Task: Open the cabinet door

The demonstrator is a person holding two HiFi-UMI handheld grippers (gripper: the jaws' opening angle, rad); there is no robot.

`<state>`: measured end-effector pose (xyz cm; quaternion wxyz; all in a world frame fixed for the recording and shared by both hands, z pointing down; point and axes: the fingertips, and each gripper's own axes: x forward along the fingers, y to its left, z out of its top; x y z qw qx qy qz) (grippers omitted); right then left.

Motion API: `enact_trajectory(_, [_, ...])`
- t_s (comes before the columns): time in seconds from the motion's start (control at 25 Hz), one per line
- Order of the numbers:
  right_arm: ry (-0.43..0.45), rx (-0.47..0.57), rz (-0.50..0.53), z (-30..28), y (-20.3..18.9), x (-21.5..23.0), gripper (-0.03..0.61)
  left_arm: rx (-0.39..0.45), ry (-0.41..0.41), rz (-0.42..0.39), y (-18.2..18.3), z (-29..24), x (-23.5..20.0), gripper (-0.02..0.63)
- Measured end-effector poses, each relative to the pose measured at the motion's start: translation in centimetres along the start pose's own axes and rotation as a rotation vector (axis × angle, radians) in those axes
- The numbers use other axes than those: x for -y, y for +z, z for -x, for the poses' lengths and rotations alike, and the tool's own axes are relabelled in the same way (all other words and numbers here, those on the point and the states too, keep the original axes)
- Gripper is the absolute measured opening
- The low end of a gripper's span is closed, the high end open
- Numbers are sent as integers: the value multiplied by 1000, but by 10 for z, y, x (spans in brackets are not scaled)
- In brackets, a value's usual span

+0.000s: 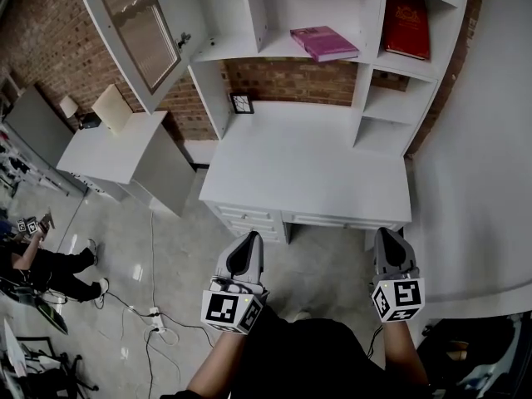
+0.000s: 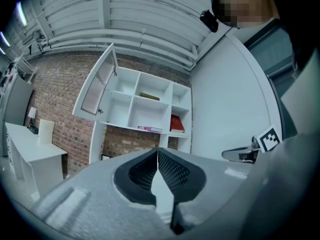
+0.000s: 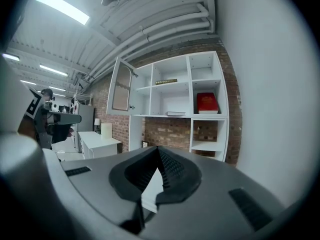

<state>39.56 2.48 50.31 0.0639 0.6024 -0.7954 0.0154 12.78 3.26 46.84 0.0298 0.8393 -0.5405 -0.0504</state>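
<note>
The white-framed cabinet door with a glass panel (image 1: 137, 27) stands swung wide open at the upper left of the white open-shelf unit (image 1: 249, 11), angled out from it in front of the red brick wall (image 1: 50, 32). On the shelves inside, a pink book (image 1: 324, 42) lies flat in the middle compartment and a red book (image 1: 406, 25) stands upright in the compartment to its right. Below, a small dark-framed picture (image 1: 242, 103) leans at the back left of the white bench (image 1: 307, 169), which has drawers along its front edge. The left tongs (image 1: 249, 239) and the right tongs (image 1: 387, 234) are held side by side well short of the bench, both pointing toward the unit. Each pair is pressed fully together with nothing between the ribbed pads. Off to the left, a second white bench (image 1: 108, 152) stands against the brick wall.
</note>
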Motion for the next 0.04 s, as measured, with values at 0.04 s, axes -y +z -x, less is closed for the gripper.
enact_trajectory(0.04, [1,0,1,-2,1,1,2,-1,0,-3,0,-1,0,20])
